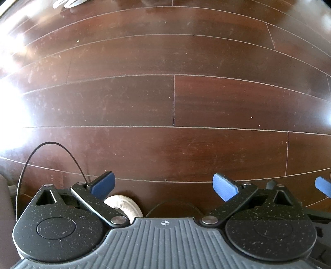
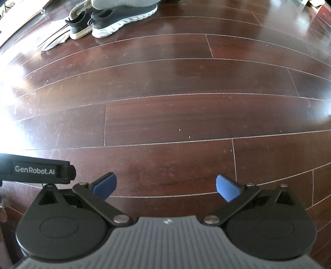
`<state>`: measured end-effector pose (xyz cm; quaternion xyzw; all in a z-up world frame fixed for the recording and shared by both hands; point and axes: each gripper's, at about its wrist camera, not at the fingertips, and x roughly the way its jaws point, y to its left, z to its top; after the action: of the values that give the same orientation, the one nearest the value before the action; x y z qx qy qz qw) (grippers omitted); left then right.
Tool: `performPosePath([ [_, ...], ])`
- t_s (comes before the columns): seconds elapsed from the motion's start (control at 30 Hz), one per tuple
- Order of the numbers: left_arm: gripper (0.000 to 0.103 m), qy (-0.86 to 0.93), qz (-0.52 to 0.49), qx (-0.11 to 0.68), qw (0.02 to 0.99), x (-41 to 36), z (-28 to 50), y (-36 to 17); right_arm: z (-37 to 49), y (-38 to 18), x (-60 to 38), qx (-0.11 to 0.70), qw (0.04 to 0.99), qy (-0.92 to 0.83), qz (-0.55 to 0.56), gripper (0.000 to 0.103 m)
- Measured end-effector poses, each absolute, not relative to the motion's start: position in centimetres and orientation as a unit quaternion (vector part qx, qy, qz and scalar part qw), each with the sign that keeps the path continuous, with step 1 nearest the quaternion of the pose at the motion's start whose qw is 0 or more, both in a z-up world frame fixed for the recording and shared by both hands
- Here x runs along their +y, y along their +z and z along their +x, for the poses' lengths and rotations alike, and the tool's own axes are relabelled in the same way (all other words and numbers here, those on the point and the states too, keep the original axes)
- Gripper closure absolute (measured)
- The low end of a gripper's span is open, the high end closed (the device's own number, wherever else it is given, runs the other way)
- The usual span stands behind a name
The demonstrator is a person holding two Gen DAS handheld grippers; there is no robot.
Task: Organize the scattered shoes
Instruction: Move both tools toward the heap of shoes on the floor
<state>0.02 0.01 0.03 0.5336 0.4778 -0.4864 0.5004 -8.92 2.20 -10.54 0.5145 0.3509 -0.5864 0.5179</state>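
"GenRobot.AI" on left tool [image 2: 37,170]

The floor [image 2: 165,115] is dark reddish wood planks, glossy, scuffed and dusty. Each tool's [image 1: 163,186] body is matt, speckled black plastic with metal rivets and blue rubbery pads [image 1: 224,187]. The sneakers [image 2: 122,18] look knit cloth with white foam soles.

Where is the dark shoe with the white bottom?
In the right wrist view, the dark shoe sits on the wooden floor at the top left, far ahead of the open right gripper, beside a black shoe on its left.
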Motion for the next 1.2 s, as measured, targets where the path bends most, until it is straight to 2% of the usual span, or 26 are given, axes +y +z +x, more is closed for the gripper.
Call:
performPosePath([
  [0.77,0.001,-0.481,0.539,0.476,0.501,0.1,0.3,0.2,-9.3,-10.3,2.0,0.349,0.523,-0.587,0.509,0.0],
  [1.2,0.001,-0.49,0.513,0.476,0.52,-0.1,0.1,1.9,-9.6,-9.5,2.0,0.341,0.543,-0.588,0.493,0.0],
])
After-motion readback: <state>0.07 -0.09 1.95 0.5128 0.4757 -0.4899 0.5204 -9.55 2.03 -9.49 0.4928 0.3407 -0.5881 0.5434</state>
